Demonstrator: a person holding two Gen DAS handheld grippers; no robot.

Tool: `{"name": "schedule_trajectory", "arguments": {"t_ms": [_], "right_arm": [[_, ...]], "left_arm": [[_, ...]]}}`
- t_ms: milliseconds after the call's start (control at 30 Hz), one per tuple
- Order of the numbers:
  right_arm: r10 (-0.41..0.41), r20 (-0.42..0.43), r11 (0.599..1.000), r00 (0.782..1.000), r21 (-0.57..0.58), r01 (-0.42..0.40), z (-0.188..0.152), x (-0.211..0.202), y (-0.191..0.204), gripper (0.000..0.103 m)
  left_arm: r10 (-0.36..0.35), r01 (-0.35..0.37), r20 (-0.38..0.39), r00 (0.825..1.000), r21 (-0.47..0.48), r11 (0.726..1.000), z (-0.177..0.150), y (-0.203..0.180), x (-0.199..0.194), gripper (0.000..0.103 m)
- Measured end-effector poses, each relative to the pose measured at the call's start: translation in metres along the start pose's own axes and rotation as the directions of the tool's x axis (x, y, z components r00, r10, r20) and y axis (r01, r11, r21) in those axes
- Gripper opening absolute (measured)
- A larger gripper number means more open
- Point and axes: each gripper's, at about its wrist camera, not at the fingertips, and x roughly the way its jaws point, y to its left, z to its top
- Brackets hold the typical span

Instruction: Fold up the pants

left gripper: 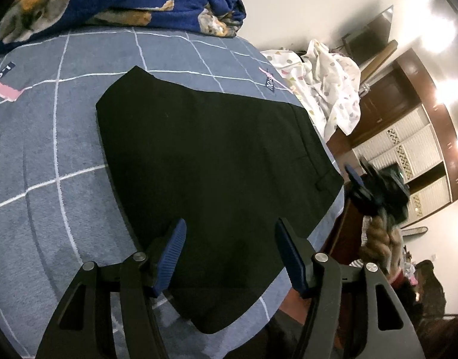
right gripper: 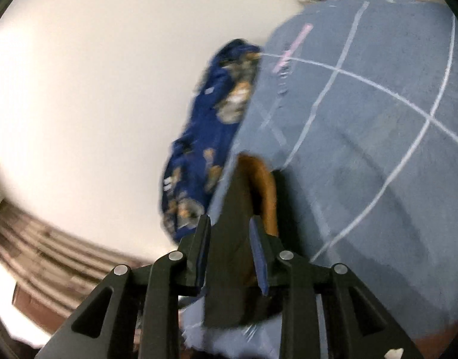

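Black pants (left gripper: 205, 173) lie folded flat on a grey-blue checked bedspread (left gripper: 49, 155). My left gripper (left gripper: 230, 248) is open just above their near edge, one finger on each side, holding nothing. My right gripper shows in the left wrist view (left gripper: 375, 191) past the pants' right edge, off the bed. In the right wrist view my right gripper (right gripper: 229, 248) is narrowly open, and a dark fold of the pants (right gripper: 229, 254) with a brown lining (right gripper: 265, 188) lies between the fingers. The view is blurred, so I cannot tell if the pads press on the cloth.
A blue printed blanket (left gripper: 118, 3) is bunched at the bed's far end; it also shows in the right wrist view (right gripper: 205, 149). A white spotted cloth (left gripper: 327, 86) hangs past the far right corner. Wooden cabinets (left gripper: 408, 137) stand on the right.
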Motion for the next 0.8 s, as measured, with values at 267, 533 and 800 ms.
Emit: {"name": "schedule_trajectory", "arguments": {"t_ms": [267,533,800], "right_arm": [[-0.006,-0.083,0.998,0.997,0.06,0.011,-0.044,0.009,0.004,0.027],[-0.038,-0.063,0.993,0.997,0.113,0.045,-0.04,0.014,-0.013,0.028],[-0.109,-0.084,0.991,0.99,0.065,0.115,-0.034,0.024,-0.008,0.03]], "left_arm": [[-0.012,0.012,0.006,1.0,0.014,1.0,0.001,-0.008,0.001,0.063],[-0.014,0.013,0.007,1.0,0.006,1.0,-0.001,-0.009,-0.004,0.065],[-0.01,0.01,0.005,1.0,-0.001,1.0,-0.002,-0.007,0.0,0.065]]}}
